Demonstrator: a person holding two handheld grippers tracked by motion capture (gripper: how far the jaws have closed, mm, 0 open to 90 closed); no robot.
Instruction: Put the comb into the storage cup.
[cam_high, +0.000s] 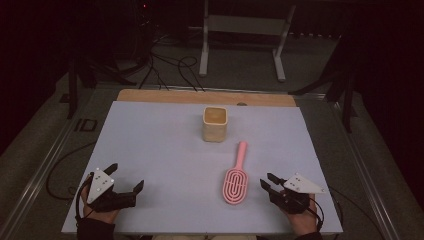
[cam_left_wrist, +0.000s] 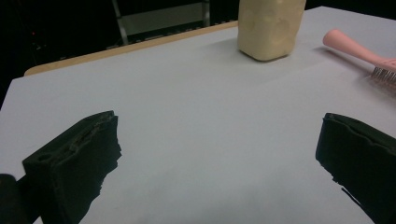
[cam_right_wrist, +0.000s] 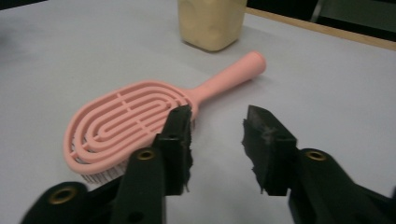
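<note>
The counter (cam_high: 150, 150) is covered by a pale grey-blue sheet, with a strip of bare wood showing along its far edge. Beyond that edge, on the floor, stands a white metal frame (cam_high: 245, 30) with dark cables (cam_high: 165, 65) trailing beside it, well clear of the work.

Toward the far edge, about midway between the counter's left and right edges, stands a cream square cup (cam_high: 215, 124), upright with its mouth open to the top. It sits just past the tip of the brush's handle, apart from it.

The pink hairbrush (cam_high: 236, 176) lies flat right of the counter's centre, bristles down, its slotted oval head toward the near edge and its handle slanting off toward the cup. Nothing lies on it or against it.

The right hand-held gripper (cam_high: 267, 181) rests near the near right corner, just beside the brush's head on its right. Its jaws stand partly apart with only bare sheet between them; in the right gripper view the one jaw lies in front of the head's rim, and I cannot tell whether it touches it. It holds nothing.

The left hand-held gripper (cam_high: 125, 177) sits near the near left corner, well apart from the brush and the cup. Its jaws are spread wide over bare sheet, holding nothing, and open counter lies between it and the brush.
</note>
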